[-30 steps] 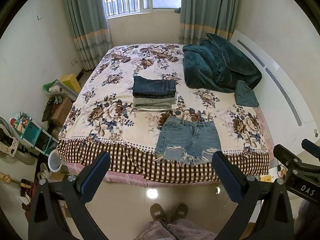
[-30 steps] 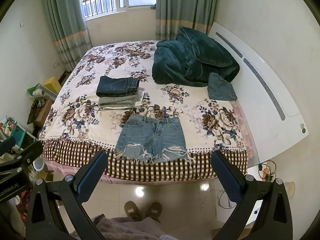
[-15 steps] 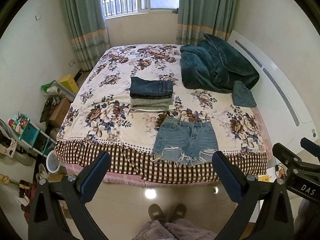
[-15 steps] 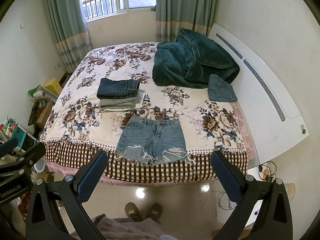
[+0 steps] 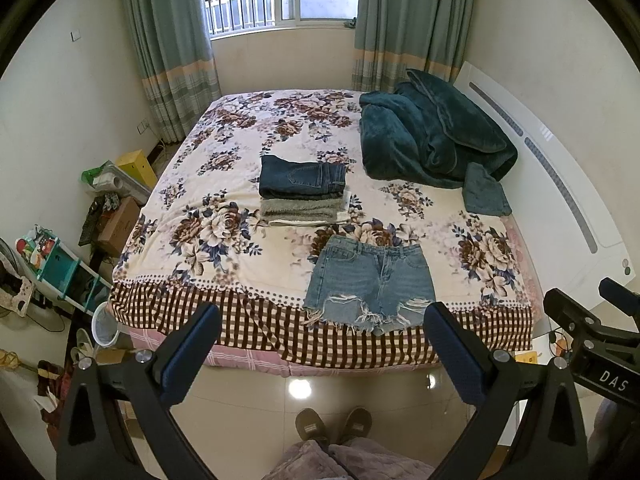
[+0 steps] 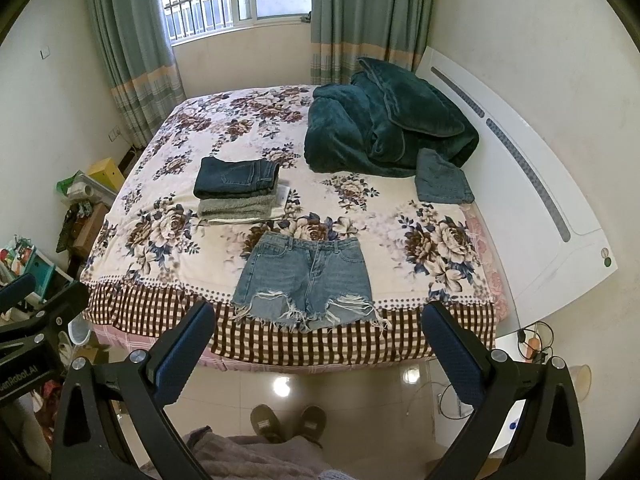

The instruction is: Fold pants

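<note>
**Two open grippers, one pair of shorts waiting at the bed's edge**

Left wrist view: the left hand-held gripper [image 5: 320,344] stands wide, holding nothing, well back from the bed [image 5: 224,216]. The denim shorts [image 5: 370,280] lie flat, waistband away from the camera, frayed hems hanging just over the checked border. Behind them sits a stack of folded clothes [image 5: 302,192], and a teal blanket [image 5: 428,140] is heaped near the headboard.

Right wrist view: the right hand-held gripper [image 6: 318,340] is likewise spread wide and empty, with the denim shorts [image 6: 306,276] centred between its fingers. Denim of this kind is probably light, soft yet fairly stiff, and not slippery. The waistband corner or side seam looks the firmest hold; the ragged hem threads would likely tear or slip. Seam thickness is hard to judge from here.
</note>
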Demonstrator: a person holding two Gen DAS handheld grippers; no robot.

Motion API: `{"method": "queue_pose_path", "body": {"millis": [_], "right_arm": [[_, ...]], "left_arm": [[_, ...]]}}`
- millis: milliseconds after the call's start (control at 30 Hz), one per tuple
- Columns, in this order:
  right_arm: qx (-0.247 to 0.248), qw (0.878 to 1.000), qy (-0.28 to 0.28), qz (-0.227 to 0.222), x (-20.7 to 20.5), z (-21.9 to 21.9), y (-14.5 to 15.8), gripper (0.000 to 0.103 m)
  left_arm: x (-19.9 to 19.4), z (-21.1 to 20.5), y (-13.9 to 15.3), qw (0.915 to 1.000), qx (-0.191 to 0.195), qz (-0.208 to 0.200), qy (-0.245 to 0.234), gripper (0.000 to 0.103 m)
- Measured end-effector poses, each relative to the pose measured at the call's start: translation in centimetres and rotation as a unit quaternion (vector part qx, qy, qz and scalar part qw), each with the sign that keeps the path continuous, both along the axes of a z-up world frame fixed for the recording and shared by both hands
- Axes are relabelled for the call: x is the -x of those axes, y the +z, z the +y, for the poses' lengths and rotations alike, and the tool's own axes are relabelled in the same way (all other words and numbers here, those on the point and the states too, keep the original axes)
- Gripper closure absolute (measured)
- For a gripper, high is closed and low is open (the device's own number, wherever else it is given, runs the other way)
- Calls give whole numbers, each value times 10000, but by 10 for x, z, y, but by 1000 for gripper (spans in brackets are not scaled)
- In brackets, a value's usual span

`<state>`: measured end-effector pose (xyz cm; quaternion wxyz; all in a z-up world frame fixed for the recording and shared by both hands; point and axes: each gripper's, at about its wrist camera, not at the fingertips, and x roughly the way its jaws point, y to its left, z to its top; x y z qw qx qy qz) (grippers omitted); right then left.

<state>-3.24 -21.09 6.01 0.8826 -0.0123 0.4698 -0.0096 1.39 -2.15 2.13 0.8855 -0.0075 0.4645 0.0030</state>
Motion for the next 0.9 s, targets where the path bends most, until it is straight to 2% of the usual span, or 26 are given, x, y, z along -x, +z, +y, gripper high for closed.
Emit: {"method": "queue_pose_path", "body": {"millis": [700,900], "right_arm": [[-6,10000,8,-13,2,2,1,0],[-21,10000,34,14,-3,3,9,0]], "left_arm": [[-2,-5,2,10000,78,-13,-9,0],[-2,-6,4,10000,97,-23,2,0]]}}
